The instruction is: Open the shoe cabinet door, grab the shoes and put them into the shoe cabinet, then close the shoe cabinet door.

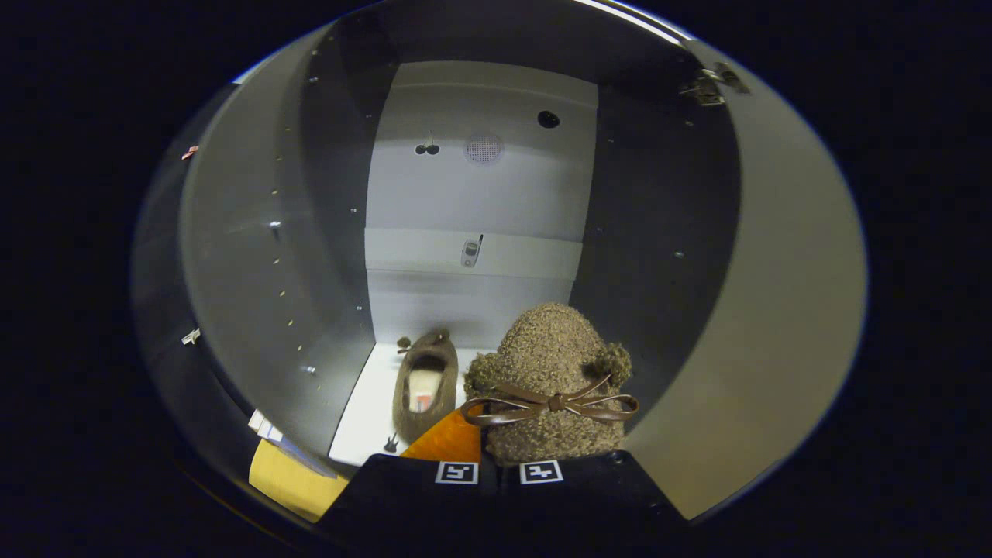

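The gripper (500, 465) has its fingers drawn close together, pinching the fuzzy brown shoe with a bow (552, 384) at its near edge, held up just ahead of them. To its left, the other shoe (425, 387) lies on the cabinet floor (364, 418) inside the open shoe cabinet (480, 194). The opened door (775, 310) stands at right.
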The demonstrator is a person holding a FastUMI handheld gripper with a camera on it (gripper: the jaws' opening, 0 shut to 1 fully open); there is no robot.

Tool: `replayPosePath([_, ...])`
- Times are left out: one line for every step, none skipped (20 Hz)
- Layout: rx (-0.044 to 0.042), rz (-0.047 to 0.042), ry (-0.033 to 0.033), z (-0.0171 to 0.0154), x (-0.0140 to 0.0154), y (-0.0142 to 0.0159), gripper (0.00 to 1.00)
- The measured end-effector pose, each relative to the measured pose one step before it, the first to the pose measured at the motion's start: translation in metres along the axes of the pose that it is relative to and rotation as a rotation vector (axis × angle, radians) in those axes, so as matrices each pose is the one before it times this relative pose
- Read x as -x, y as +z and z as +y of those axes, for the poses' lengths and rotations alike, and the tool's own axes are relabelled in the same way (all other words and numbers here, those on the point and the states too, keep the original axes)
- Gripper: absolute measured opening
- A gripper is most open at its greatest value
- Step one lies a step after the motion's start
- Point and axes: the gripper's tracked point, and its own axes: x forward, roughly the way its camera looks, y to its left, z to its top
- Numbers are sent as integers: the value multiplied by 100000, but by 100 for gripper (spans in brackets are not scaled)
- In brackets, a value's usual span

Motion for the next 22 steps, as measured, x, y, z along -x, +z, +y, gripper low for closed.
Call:
replayPosePath([156, 790, 543, -48, -1504, 212, 5])
replayPosePath([-160, 1537, 424, 3, -1583, 87, 5])
replayPosePath([-139, 1836, -75, -156, -1590, -90, 5])
replayPosePath([-221, 1655, -174, -151, -1587, -148, 5])
replayPosePath([-426, 1733, 292, -22, -1610, -34, 5])
replayPosePath([-1423, 1090, 611, -116, -1211, 45, 5])
replayPosePath([-1662, 935, 265, 39, -1376, -28, 5])
replayPosePath([-1729, 792, -213, -134, -1341, 51, 5])
replayPosePath([-1177, 833, -466, -226, -1395, -187, 4])
replayPosePath([-935, 836, -41, 0, -1275, -236, 4])
replayPosePath([-735, 1969, 671, 74, -1308, -456, 5])
replayPosePath([-519, 2892, 268, 103, -1140, -740, 4])
replayPosePath([-47, 3153, -793, -273, -1203, -875, 4])
replayPosePath([731, 3676, -1345, -328, -970, -1073, 4])
replayPosePath([731, 4006, -587, -179, -940, -1079, 5])
replayPosePath([560, 3577, 67, -56, -727, -1001, 4])
replayPosePath([474, 2046, -377, -176, -637, -607, 4])
replayPosePath([195, 792, -580, -84, -442, -281, 4])
replayPosePath([-705, 174, -433, -96, -323, 133, 4])
replayPosePath([-1241, -178, -444, -158, -65, 63, 5])
replayPosePath([-1380, 438, -841, -256, 16, 53, 4])
replayPosePath([-1939, 1099, 278, -155, -232, -135, 7])
